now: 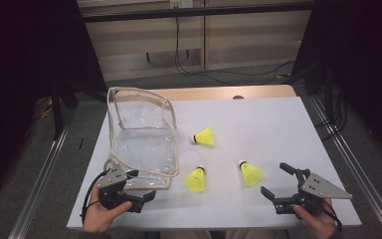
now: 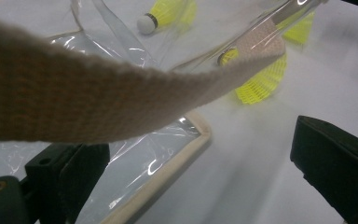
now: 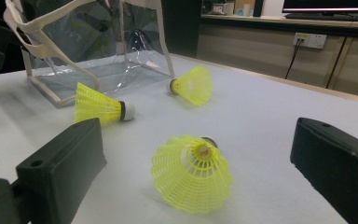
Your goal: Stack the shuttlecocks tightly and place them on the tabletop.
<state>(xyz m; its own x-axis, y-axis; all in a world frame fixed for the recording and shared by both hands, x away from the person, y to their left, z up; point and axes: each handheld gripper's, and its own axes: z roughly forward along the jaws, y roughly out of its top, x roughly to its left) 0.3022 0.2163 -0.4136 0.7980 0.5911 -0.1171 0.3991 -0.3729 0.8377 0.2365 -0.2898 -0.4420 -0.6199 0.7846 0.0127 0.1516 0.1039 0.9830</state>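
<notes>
Your right gripper [image 1: 277, 180] is released, jaws wide apart, low over the bench [image 1: 278, 124], and the nearest shuttlecock [image 1: 250, 173] lies just beyond its jaws, skirt toward you. Your left gripper [image 1: 142, 186] is also released, jaws spread at the near edge of the clear bag [image 1: 142, 144], whose beige strap [image 2: 98, 98] crosses just above them. Two more shuttlecocks [image 1: 196, 179] [image 1: 204, 137] lie between.

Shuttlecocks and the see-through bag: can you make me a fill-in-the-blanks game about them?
1. The number of yellow shuttlecocks on the table is ____.
2. The clear bag lies nearest the ____ gripper.
3. The right gripper has its jaws ____, pointed at the nearest shuttlecock.

Missing words: three; left; open
</notes>
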